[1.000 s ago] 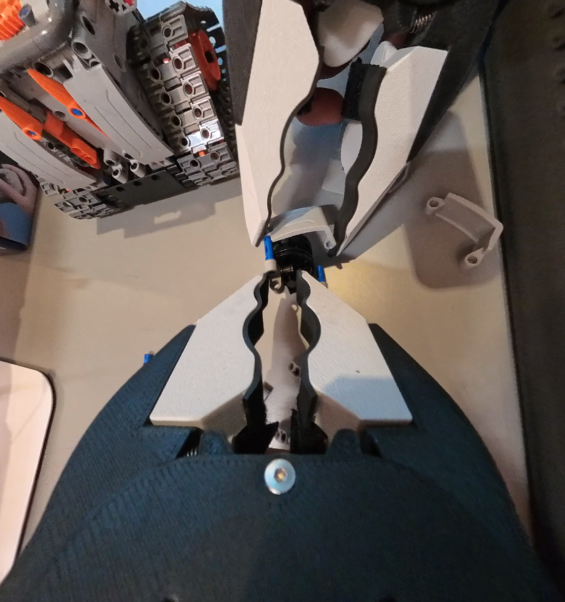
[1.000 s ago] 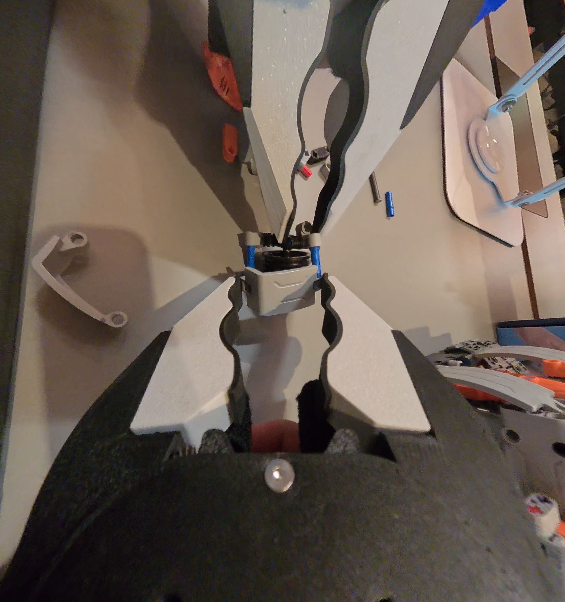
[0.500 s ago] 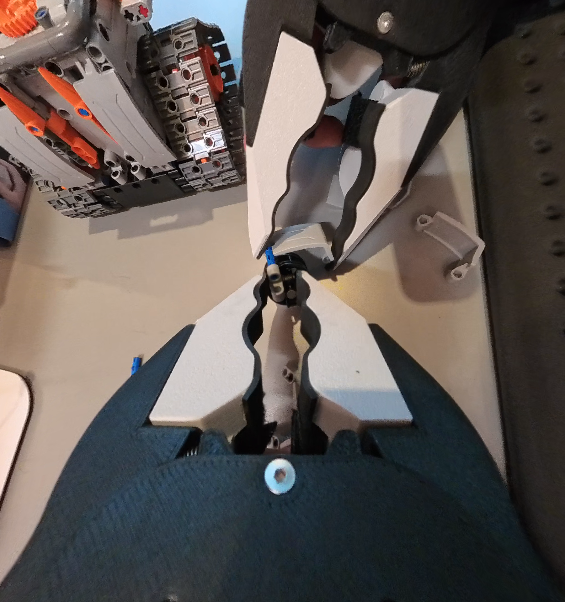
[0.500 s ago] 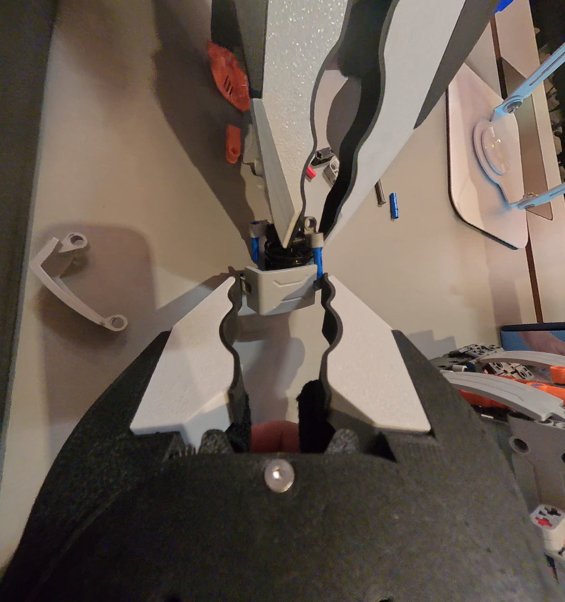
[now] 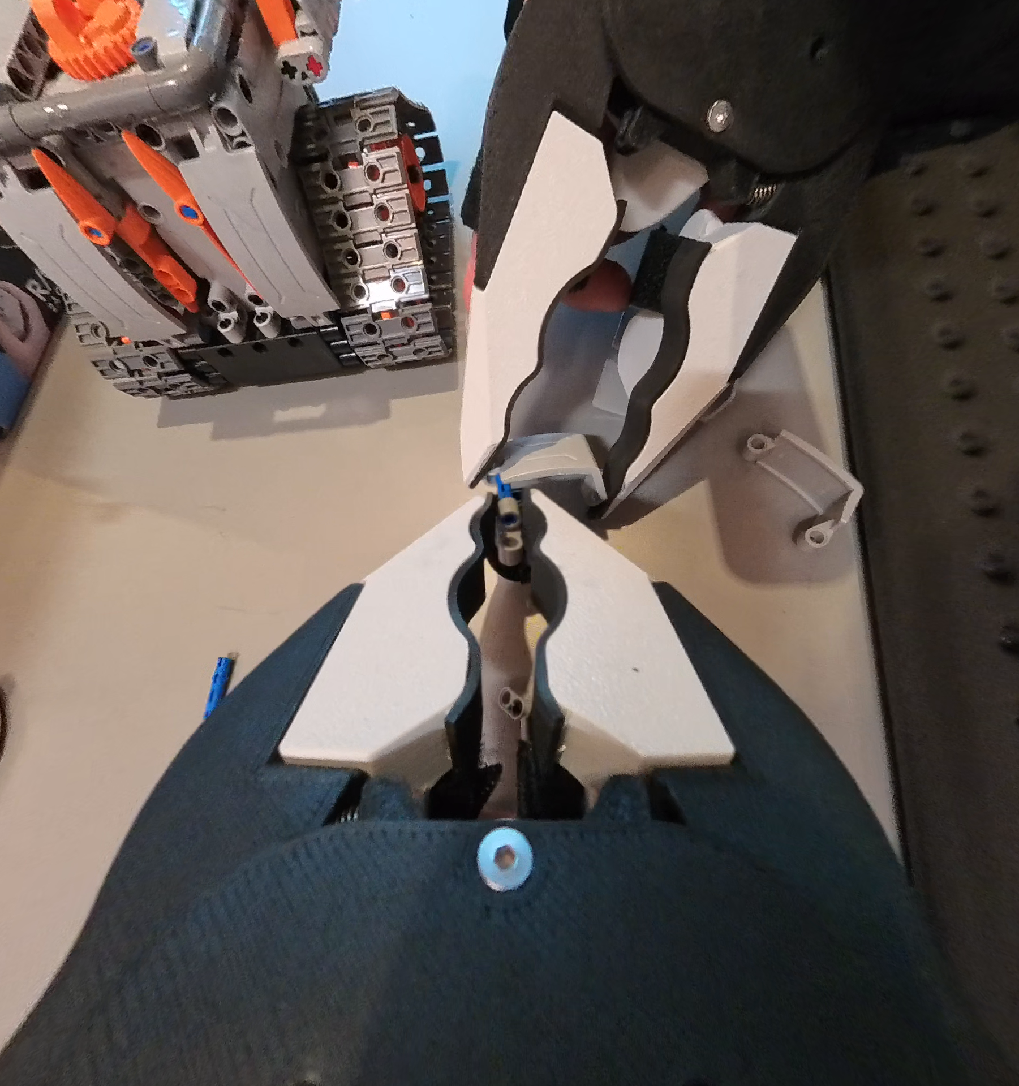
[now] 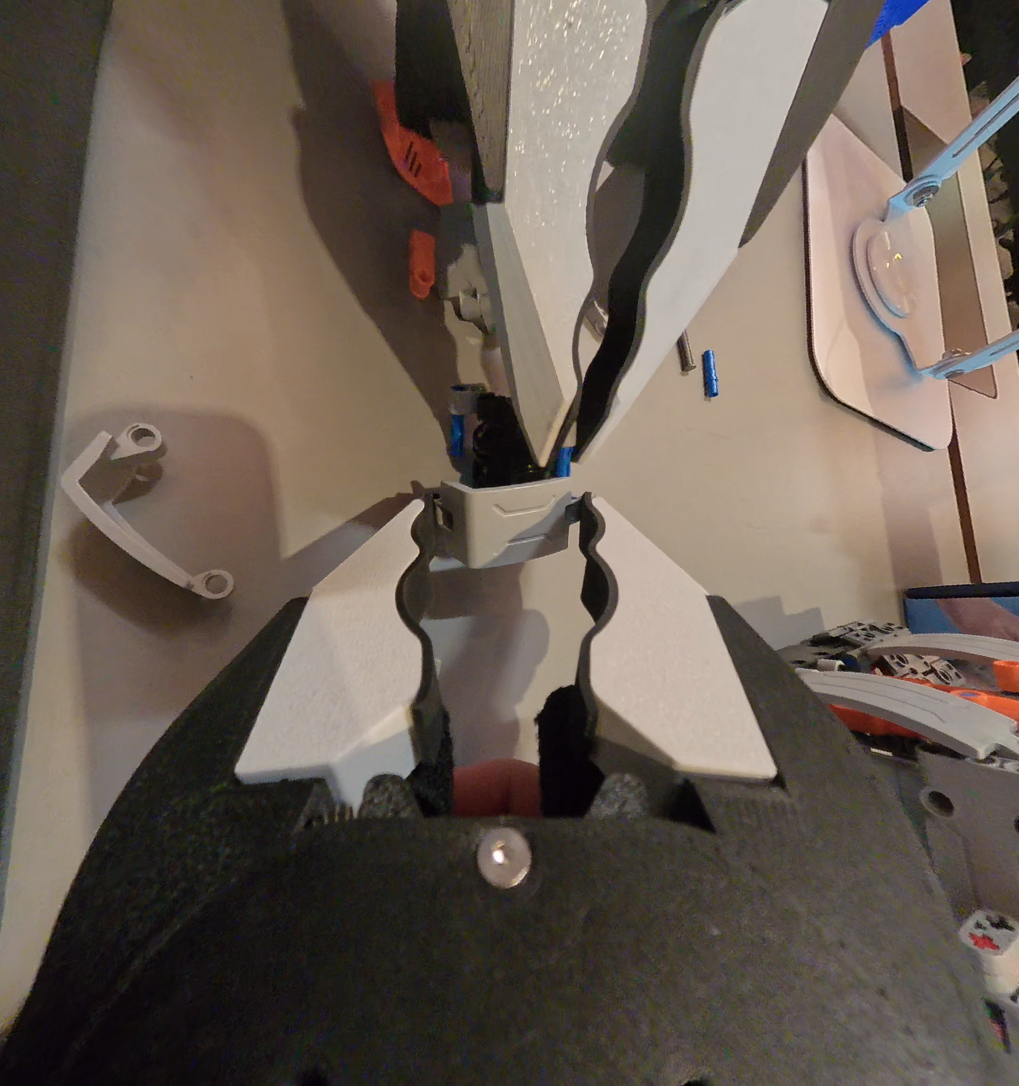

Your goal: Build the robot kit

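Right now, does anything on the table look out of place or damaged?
Nothing looks damaged. Loose bits lie scattered on the table: a curved grey panel, a blue pin beside a dark axle, and orange pieces behind the left tongs.

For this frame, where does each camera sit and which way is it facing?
Left wrist view: on the left gripper, looking down its fingers at the cream table; it pinches a small grey-and-black pin assembly, facing the right gripper.
Right wrist view: on the right gripper, looking the opposite way; it clamps a grey panel piece.
Shared: both grippers, the curved grey piece, the tracked brick-built vehicle.
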The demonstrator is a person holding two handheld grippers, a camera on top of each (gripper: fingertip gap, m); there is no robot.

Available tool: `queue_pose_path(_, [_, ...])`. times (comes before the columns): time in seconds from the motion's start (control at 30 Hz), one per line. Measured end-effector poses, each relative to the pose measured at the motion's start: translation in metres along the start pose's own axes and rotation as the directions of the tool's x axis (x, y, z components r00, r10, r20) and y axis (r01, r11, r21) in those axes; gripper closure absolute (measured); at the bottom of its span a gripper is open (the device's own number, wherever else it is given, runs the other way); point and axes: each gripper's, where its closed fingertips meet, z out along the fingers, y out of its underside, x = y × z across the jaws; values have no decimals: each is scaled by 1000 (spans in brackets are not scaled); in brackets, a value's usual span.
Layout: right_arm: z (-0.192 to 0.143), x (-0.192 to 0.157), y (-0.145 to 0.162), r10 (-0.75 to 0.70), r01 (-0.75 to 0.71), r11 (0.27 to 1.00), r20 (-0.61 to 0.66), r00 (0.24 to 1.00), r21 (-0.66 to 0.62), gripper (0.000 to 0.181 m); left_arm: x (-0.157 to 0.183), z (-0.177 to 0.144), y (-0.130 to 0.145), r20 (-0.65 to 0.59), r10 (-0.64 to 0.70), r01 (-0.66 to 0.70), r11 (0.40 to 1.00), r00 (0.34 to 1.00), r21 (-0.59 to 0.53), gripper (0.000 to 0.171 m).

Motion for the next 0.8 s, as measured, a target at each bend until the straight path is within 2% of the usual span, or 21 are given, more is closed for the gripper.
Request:
queue_pose_path(0.2, [0, 1, 0, -3, 3, 1000, -7, 1000, -1, 135, -5, 1, 2, 37, 11, -11, 1000, 999, -6, 167])
queue_pose_path(0.8, [-2, 6, -4, 6, -4, 999, -32, 999, 45, 135, -7, -2, -5, 84, 1, -8, 996, 996, 91, 167])
